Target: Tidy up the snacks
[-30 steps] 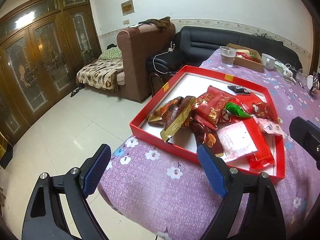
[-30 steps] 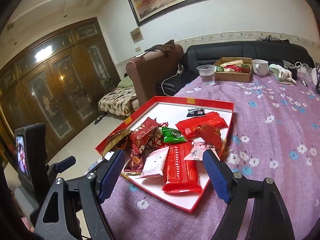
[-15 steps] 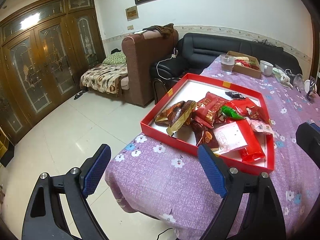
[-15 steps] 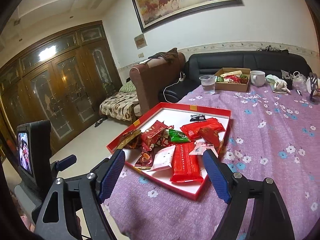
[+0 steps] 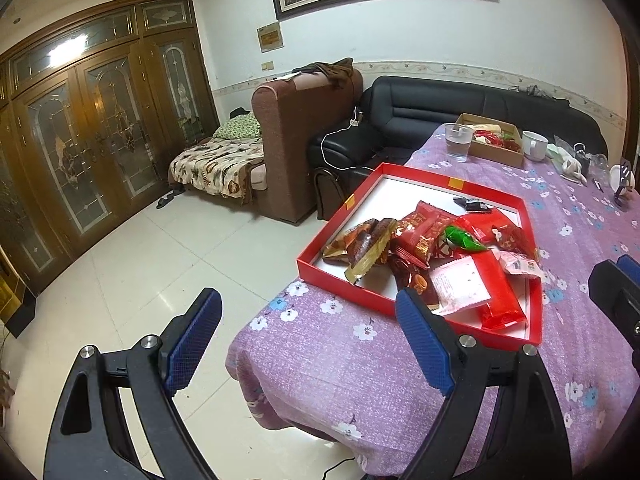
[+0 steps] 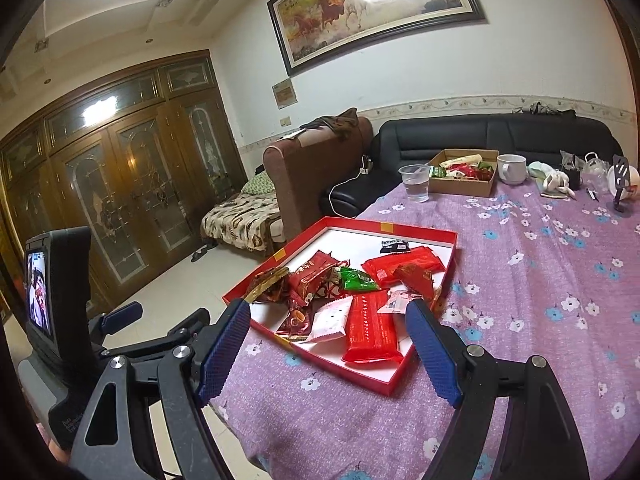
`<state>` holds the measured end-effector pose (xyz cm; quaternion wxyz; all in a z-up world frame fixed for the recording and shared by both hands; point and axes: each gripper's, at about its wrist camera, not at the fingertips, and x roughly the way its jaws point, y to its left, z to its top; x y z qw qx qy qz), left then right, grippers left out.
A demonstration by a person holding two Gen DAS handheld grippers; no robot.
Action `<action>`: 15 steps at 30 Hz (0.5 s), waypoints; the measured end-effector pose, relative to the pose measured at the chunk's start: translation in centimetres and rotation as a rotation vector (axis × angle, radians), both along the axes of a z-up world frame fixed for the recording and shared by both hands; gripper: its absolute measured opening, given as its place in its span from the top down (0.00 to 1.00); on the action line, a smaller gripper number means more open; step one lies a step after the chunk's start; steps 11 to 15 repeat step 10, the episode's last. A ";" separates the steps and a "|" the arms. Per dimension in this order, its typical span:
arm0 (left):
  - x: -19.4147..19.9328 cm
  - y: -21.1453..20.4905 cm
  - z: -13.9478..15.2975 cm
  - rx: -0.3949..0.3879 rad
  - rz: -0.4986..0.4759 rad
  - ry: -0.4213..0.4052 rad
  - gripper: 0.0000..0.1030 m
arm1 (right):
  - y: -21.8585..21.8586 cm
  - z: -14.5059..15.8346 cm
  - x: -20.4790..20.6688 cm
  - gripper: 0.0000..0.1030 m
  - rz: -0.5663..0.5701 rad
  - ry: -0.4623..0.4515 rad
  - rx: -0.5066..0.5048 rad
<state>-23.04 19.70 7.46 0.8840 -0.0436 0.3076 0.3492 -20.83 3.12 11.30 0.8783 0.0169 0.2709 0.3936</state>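
Where crinkly foil snacks (image 6: 352,300) pile, glossy rectangular red tray (image 6: 416,230) meets flowered cloth (image 6: 540,280).

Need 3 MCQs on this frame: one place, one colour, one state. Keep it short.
1. The clear plastic cup stands
A. inside the red tray
B. beside the cardboard box
C. on the floor

2. The single snack unlike the mostly red packets is
A. green
B. blue
C. yellow

3. The right gripper is
A. shut on a packet
B. open and empty
C. shut, empty

B: cup sits left of the box, far end of the table.
A: green packet lies mid red tray.
B: pads wide apart, nothing between.
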 end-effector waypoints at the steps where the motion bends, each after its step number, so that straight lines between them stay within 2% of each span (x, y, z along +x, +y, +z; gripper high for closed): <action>1: 0.2 0.2 0.0 0.001 0.004 0.005 0.13 | 0.1 0.0 0.2 0.21 0.001 0.003 -0.001; 8: 1.0 0.7 0.2 0.024 0.041 -0.011 0.13 | 1.3 -0.2 1.7 0.21 0.022 0.029 -0.005; 15: 1.6 0.2 0.6 0.041 0.035 -0.023 0.13 | 1.4 -0.3 2.2 0.21 0.022 0.034 -0.005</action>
